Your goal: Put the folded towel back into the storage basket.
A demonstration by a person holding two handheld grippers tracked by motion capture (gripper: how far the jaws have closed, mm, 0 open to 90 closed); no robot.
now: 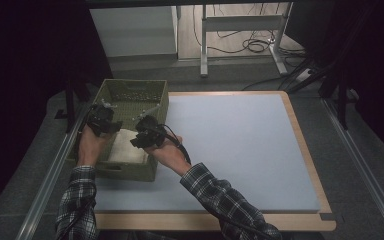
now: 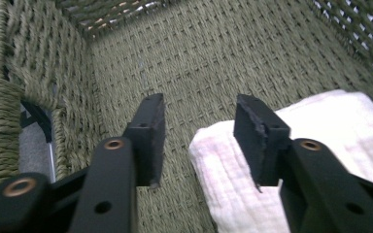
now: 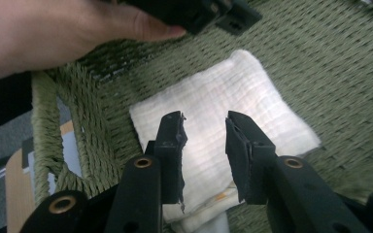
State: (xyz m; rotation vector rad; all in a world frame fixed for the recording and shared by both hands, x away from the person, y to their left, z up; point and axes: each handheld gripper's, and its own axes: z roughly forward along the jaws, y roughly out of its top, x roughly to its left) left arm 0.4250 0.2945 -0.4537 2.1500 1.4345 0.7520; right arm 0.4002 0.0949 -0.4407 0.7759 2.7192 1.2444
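Observation:
A green woven basket stands at the table's left edge with a folded white cloth lying flat on its bottom. Both grippers hang inside the basket just above the cloth. My left gripper is open; in the left gripper view its jaws stand apart over the basket floor, with the cloth under the right jaw. My right gripper is open too. In the right gripper view its jaws hover over the cloth, gripping nothing.
The basket walls close in on both grippers. The hand that holds the left gripper crosses the top of the right gripper view. A grey mat covers the wooden table to the right. Desk legs and cables lie beyond.

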